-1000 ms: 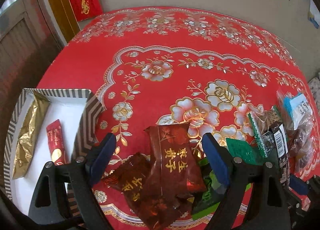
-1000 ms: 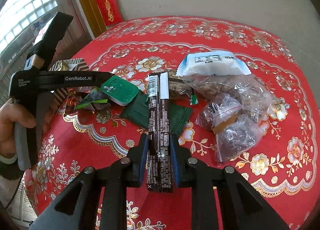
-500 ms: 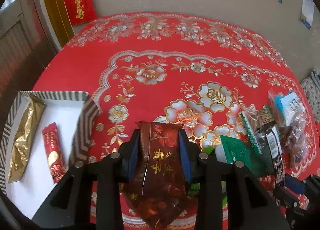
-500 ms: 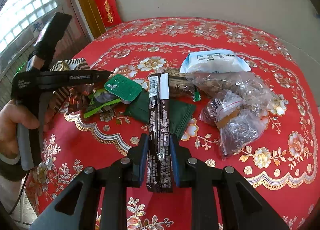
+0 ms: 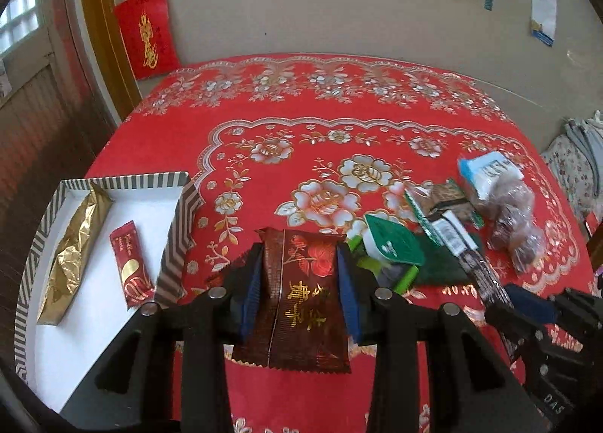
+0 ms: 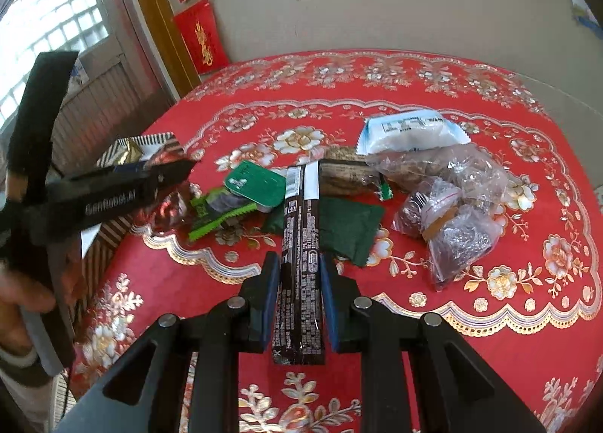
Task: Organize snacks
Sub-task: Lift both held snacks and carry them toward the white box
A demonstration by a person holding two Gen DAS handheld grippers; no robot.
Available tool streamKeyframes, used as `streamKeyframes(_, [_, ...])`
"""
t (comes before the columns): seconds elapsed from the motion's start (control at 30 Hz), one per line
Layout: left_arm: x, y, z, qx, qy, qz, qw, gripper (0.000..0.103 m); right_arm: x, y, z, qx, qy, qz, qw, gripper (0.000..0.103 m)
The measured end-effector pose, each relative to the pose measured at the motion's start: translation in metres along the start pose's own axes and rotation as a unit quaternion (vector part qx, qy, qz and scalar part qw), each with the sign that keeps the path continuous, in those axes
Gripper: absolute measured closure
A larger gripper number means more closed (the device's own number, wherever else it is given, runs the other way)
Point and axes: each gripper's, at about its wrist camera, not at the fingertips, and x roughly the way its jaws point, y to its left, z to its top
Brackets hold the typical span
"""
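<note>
My left gripper [image 5: 299, 263] is shut on a dark red snack packet [image 5: 301, 305] with gold characters, held above the red tablecloth. To its left stands a striped box [image 5: 181, 214] with a white floor, holding a gold foil packet [image 5: 75, 256] and a small red packet [image 5: 130, 267]. My right gripper [image 6: 299, 271] is shut on a long dark brown bar packet [image 6: 301, 229], which sticks out forward over the snack pile. The same bar packet [image 5: 458, 240] shows at the right of the left wrist view.
A pile of snacks lies mid-table: a green-lidded cup [image 6: 256, 184], a dark green pouch [image 6: 350, 229], a white and blue packet [image 6: 409, 131] and clear bags of brown pieces [image 6: 452, 214]. A person's hand [image 6: 22, 293] holds the left tool. A wall stands behind the table.
The left jaws closed on the dark red packet and lifted it off the pile, with the view tilting up. The right gripper rose slightly, still holding the bar.
</note>
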Motion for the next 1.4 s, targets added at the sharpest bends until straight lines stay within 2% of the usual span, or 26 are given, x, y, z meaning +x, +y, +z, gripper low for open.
streamKeyframes(0.13, [-0.011,0.0,-0.006,0.005,-0.007,0.001,1.0,0.064,-0.001,0.007,0.001,0.003,-0.003,0.002,1.0,0.084])
streamKeyframes(0.27, [-0.015,0.003,-0.011,0.005,-0.003,0.0,1.0,0.064,0.004,0.009,-0.001,0.005,0.015,-0.006,1.0,0.084])
streamKeyframes(0.37, [-0.014,0.006,-0.014,0.0,0.001,-0.004,1.0,0.064,0.008,0.01,-0.006,0.001,0.033,-0.005,0.999,0.098])
streamKeyframes(0.4, [-0.014,0.006,-0.015,-0.001,0.002,-0.005,1.0,0.064,0.009,0.01,-0.007,-0.003,0.038,-0.006,0.999,0.099])
streamKeyframes(0.57, [-0.012,0.004,-0.019,0.0,0.006,-0.013,0.9999,0.064,0.009,0.011,-0.007,-0.006,0.043,-0.007,0.999,0.1])
streamKeyframes(0.67, [-0.011,0.005,-0.021,-0.001,0.011,-0.017,0.9998,0.064,0.012,0.006,-0.005,0.006,0.044,0.017,0.999,0.099])
streamKeyframes(0.87, [-0.01,0.008,-0.023,-0.005,0.015,-0.019,0.9997,0.064,0.02,0.015,0.0,-0.002,0.053,0.012,0.999,0.098])
streamKeyframes(0.9, [-0.009,0.009,-0.023,-0.005,0.015,-0.019,0.9997,0.064,0.02,0.015,0.0,0.001,0.054,0.015,0.998,0.098])
streamKeyframes(0.97, [-0.008,0.01,-0.024,-0.008,0.018,-0.02,0.9996,0.064,0.023,0.015,-0.001,0.007,0.056,0.006,0.998,0.086])
streamKeyframes(1.03, [-0.008,0.009,-0.024,-0.008,0.019,-0.021,0.9996,0.064,0.026,0.013,-0.002,0.011,0.052,-0.003,0.999,0.064])
streamKeyframes(1.07, [-0.008,0.009,-0.024,-0.009,0.018,-0.022,0.9995,0.064,0.028,0.011,-0.002,0.016,0.054,-0.003,0.998,0.061])
streamKeyframes(1.17, [-0.009,0.007,-0.024,-0.007,0.019,-0.024,0.9995,0.064,0.034,0.014,-0.001,0.016,0.058,0.001,0.998,0.06])
streamKeyframes(1.2, [-0.008,0.007,-0.024,-0.007,0.02,-0.024,0.9995,0.064,0.037,0.018,-0.001,0.007,0.062,-0.005,0.998,0.061])
streamKeyframes(1.23, [-0.007,0.006,-0.024,-0.006,0.02,-0.024,0.9995,0.064,0.04,0.021,-0.002,-0.003,0.064,-0.016,0.998,0.067])
streamKeyframes(1.3, [-0.006,0.006,-0.024,-0.008,0.022,-0.027,0.9993,0.064,0.043,0.027,-0.004,-0.027,0.06,-0.05,0.997,0.083])
streamKeyframes(1.4, [-0.009,0.008,-0.025,-0.009,0.022,-0.029,0.9993,0.064,0.034,0.018,-0.006,-0.003,0.048,-0.036,0.998,0.087])
